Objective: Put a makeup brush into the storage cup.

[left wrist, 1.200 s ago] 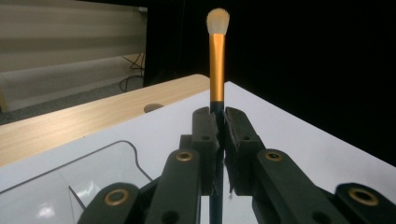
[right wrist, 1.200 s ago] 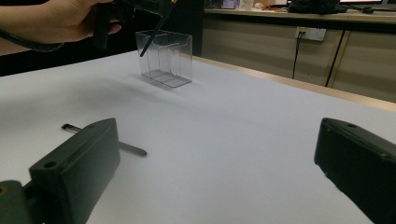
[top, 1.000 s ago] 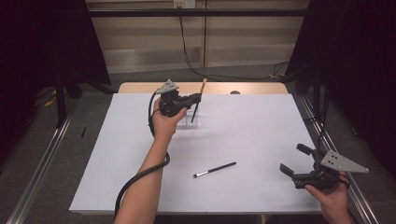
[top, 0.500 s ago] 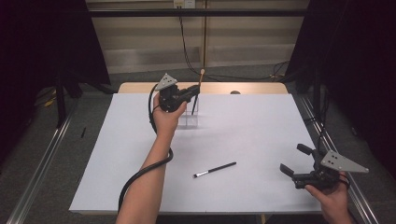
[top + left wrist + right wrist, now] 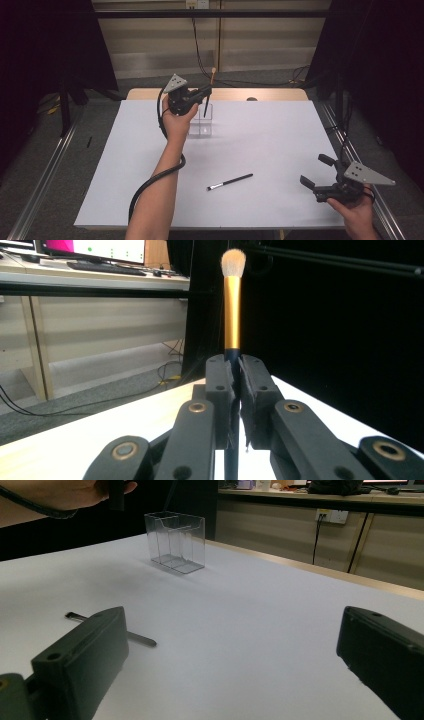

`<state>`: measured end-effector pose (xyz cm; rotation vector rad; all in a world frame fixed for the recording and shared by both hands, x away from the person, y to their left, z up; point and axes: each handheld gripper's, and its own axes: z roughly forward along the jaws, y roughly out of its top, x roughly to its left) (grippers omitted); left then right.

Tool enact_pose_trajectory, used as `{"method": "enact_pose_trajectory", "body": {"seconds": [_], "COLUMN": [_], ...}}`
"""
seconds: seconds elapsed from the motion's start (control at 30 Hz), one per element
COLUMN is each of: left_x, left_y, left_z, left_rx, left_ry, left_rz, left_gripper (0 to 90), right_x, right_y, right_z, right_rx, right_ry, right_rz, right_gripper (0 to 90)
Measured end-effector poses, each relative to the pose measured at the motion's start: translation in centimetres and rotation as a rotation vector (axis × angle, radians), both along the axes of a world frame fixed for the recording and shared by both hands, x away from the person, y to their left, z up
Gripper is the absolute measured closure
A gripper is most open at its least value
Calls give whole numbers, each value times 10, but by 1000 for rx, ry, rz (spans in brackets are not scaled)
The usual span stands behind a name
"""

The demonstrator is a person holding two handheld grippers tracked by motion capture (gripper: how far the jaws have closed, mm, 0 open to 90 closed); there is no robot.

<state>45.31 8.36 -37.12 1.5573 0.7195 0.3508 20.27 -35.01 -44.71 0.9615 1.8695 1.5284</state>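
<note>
My left gripper is shut on a makeup brush with a gold ferrule and pale bristles. It holds the brush nearly upright, bristles up, just above a clear plastic holder at the far middle of the table. In the left gripper view the brush rises straight out of the closed jaws of the left gripper. A thin black brush lies flat on the white sheet near the front. My right gripper rests open at the front right, holding nothing. The right gripper view shows the holder and the thin brush, partly behind one jaw.
A white sheet covers the table, with a wooden strip bare along the far edge. Metal rails run along both sides. Cables hang behind the table, and dark curtains stand left and right.
My left gripper has lifted a little and swung the gold brush more upright over the clear holder. The right gripper and the thin black brush have stayed where they were.
</note>
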Motion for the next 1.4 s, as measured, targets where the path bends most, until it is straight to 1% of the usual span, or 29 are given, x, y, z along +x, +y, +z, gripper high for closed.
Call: {"method": "enact_pose_trajectory", "body": {"seconds": [0.2,0.27,0.37,0.43,0.53,0.63,0.73,0.77,0.8,0.87,0.9,1.0,1.03,1.07,1.13,1.23,1.3,1.37,1.4], "left_x": [4,5,7,8,8,10,11,12,12,13,13,15,15,15,16,17,17,18,18], "left_y": [1,2,2,2,2,2,1,2,1,0,0,-2,-2,-2,-3,-4,-5,-5,-6], "left_z": [1,2,3,2,1,0,-1,-2,-2,-3,-4,-6,-6,-7,-9,-12,-13,-14,-14], "left_rx": [-8,-2,-12,-5,-18,-9,-16,-10,-15,-13,-21,-19,-11,-15,-4,-4,-12,-3,-5], "left_ry": [-2,-6,-8,-12,-9,-10,-5,-6,-4,-3,-3,-6,-7,-4,-4,-3,-4,-8,-3], "left_rz": [16,20,29,35,43,46,48,50,50,55,56,59,60,62,70,74,72,72,72], "left_gripper": [836,836,836,836,836,836,836,836,836,836,836,836,836,836,836,836,836,836,836], "right_x": [0,0,0,-1,-1,-1,-1,0,0,0,0,0,0,0,0,-1,-1,-1,-1], "right_y": [-1,-1,-1,-1,-1,-1,-1,-1,-1,-1,-1,-1,-1,-1,-2,-2,-3,-3,-3], "right_z": [0,0,0,0,0,0,-1,-1,-1,-1,-1,-1,-1,-1,-1,-1,-1,-1,-1], "right_rx": [1,2,0,2,0,3,1,0,-1,-1,0,0,0,0,2,3,3,3,3], "right_ry": [2,4,1,2,0,4,3,1,1,4,2,4,4,2,3,3,0,2,2], "right_rz": [-4,-5,-3,-4,-3,-4,-1,-2,-1,-1,-1,0,-2,-1,-3,-5,-6,-7,-6], "right_gripper": [0,0,0,0,0,0,0,0,0,0,0,0,0,0,0,0,0,0,0]}}
